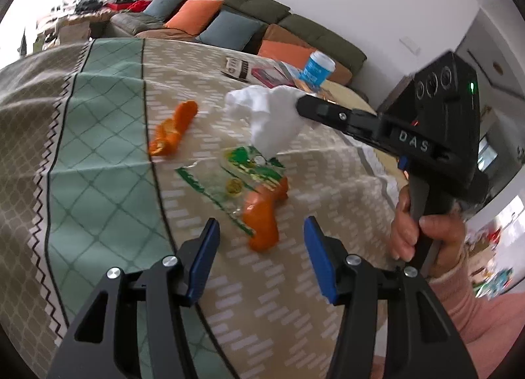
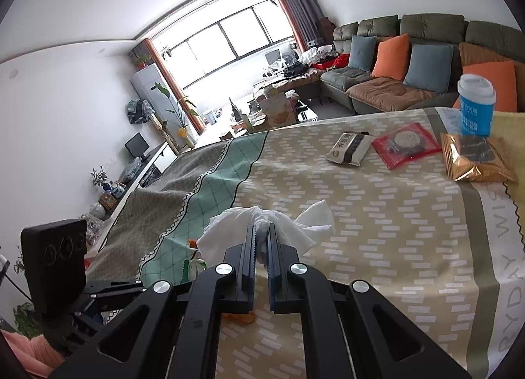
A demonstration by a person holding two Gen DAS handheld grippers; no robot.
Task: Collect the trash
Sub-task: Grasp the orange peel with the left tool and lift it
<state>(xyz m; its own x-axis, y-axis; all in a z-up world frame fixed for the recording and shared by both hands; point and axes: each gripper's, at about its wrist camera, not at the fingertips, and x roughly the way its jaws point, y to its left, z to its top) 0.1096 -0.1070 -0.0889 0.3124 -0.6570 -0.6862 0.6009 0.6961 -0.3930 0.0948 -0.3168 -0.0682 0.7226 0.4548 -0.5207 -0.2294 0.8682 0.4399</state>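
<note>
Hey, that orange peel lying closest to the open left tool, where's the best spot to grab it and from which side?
Probably the near, broad end of the orange peel, taken from above with the left tool. It lies low on the tablecloth, while its far end rests on the clear wrapper, so gripping there risks lifting both.

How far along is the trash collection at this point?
Done: nothing visibly binned; no bin in view. In hand: the right gripper is shut on a crumpled white tissue, lifted off the tablecloth. Left: two orange peels and a clear plastic wrapper; the open left gripper hovers near them.
</note>
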